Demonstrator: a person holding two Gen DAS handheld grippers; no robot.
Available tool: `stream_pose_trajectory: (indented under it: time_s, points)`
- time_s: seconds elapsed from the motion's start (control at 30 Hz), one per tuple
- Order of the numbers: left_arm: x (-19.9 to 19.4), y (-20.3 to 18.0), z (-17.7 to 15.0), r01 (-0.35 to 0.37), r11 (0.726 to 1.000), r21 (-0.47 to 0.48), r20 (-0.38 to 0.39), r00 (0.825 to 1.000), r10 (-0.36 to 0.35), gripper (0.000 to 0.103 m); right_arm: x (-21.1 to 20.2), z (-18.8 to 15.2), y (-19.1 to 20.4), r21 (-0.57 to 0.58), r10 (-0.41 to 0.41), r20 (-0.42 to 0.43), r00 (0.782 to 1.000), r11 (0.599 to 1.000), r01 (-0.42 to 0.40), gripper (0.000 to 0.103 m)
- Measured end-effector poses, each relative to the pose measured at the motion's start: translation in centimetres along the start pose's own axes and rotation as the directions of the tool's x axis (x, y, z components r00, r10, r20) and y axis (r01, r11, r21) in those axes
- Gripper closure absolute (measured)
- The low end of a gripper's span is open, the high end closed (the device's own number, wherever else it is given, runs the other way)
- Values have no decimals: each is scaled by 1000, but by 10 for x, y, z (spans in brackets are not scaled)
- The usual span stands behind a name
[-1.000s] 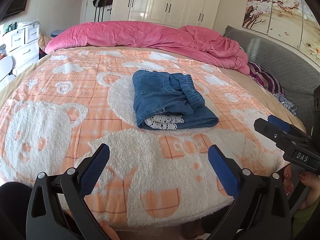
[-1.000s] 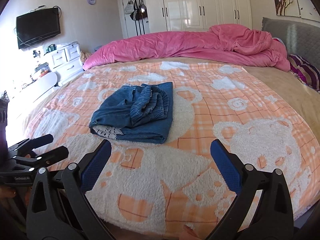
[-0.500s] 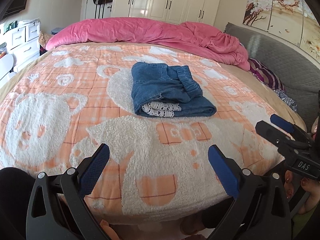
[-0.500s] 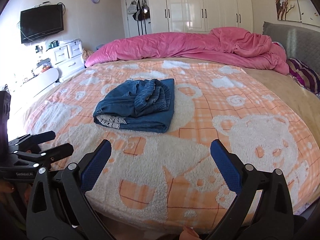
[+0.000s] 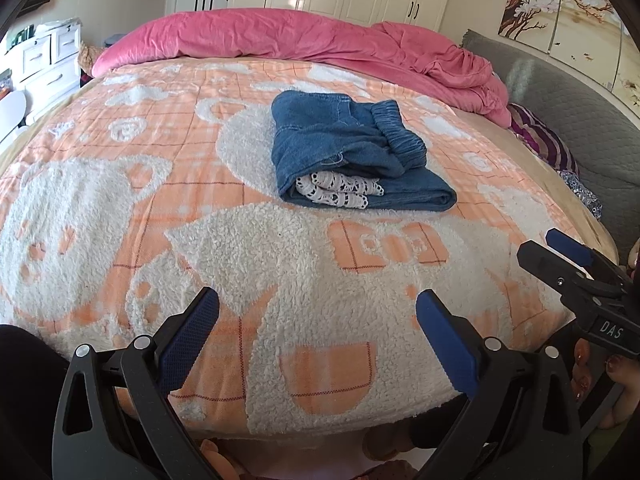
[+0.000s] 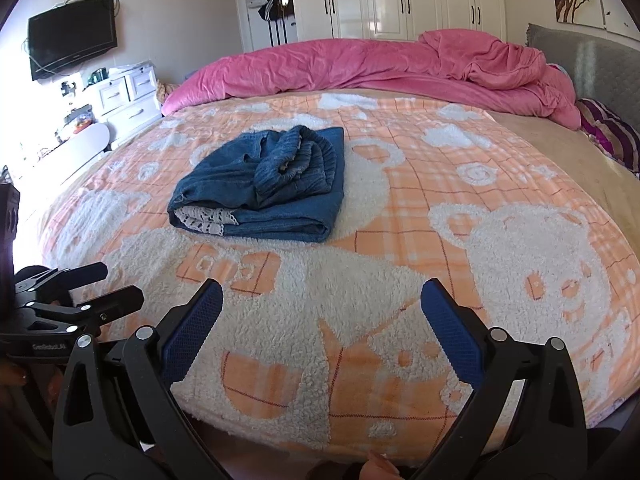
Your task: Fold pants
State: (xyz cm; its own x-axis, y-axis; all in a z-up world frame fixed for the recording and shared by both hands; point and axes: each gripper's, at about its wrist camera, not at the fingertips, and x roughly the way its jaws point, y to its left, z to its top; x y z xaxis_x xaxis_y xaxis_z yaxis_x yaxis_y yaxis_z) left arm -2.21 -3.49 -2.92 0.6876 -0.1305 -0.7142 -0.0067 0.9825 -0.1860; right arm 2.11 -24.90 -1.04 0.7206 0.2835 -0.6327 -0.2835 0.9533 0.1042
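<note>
The pants point(image 5: 348, 148) are looking like soft matt blue denim, with white lace trim point(image 5: 340, 192) peeking out of the fold. The blanket point(image 5: 280, 264) under them is showing a fuzzy, nubby fleece pile. The pink duvet point(image 6: 360, 64) is looking smooth and velvety, and the wardrobe doors point(image 6: 412, 0) are shining glossy cream.

Bright daylight blows out the left side by the dresser point(image 6: 124, 98); sharp focus, heavy fisheye bending, dark corners.

Both tools point(image 5: 318, 322) point(image 6: 322, 316) spread wide, empty
</note>
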Motion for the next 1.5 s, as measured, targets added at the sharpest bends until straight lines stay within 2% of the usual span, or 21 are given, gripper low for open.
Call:
stream_pose_trajectory:
  time_s: [1.5]
  points:
    - [-2,-2,5,0,1000,-8,-5,1000,0,5,7,0,0,1,-23,-20,1000,1000,23,9]
